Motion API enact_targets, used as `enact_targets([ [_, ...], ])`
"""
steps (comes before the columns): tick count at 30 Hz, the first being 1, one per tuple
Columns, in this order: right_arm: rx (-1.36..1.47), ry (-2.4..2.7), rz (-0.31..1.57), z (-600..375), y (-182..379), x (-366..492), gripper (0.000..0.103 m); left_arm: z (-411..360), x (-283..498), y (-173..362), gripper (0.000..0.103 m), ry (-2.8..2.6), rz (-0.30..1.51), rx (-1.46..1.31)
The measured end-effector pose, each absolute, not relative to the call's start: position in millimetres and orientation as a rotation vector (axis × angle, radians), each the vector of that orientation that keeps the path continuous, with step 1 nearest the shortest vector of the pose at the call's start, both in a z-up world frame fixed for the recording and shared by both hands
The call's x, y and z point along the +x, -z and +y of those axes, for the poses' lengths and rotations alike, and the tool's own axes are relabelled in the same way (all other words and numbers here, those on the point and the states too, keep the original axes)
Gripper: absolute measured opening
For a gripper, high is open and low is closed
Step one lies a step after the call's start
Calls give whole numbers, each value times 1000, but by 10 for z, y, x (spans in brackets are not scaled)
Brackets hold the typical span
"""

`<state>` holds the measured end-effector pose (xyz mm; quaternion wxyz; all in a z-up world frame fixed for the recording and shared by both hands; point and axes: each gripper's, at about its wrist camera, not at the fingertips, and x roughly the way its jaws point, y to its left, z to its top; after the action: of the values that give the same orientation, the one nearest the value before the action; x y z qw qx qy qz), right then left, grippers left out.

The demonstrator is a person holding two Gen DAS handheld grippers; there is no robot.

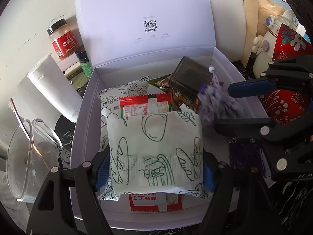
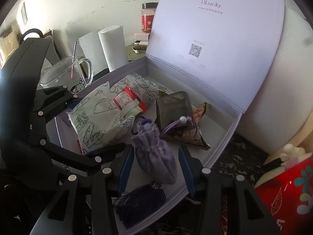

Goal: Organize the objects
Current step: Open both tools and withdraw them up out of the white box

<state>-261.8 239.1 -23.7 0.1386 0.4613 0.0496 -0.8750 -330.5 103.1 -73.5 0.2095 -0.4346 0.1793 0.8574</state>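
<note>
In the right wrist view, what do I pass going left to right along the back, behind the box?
Glass mug → paper towel roll → red-label jar → open box lid → white foam.

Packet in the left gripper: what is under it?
A red sachet and a second printed packet stick out from beneath; the packet covers whatever else lies there.

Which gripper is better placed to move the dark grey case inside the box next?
Probably right. The right gripper is open, with the dark grey case just ahead; the left gripper straddles the white packet.
</note>
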Motion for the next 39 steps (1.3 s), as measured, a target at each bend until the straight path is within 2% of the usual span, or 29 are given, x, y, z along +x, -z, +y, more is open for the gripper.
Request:
enact_targets([
  [12,1303,2576,153,2395,45,-2443,48,972,-3098,521,73,-2422,473,-1179],
  [31,1123,2657,224,2242,-625,-1884,51,615,-2507,-312,73,-2574,425,-1017],
  [39,1050,2682,249,2165,-848,-1601,54,445,-2175,-592,79,-2631,396,-958],
])
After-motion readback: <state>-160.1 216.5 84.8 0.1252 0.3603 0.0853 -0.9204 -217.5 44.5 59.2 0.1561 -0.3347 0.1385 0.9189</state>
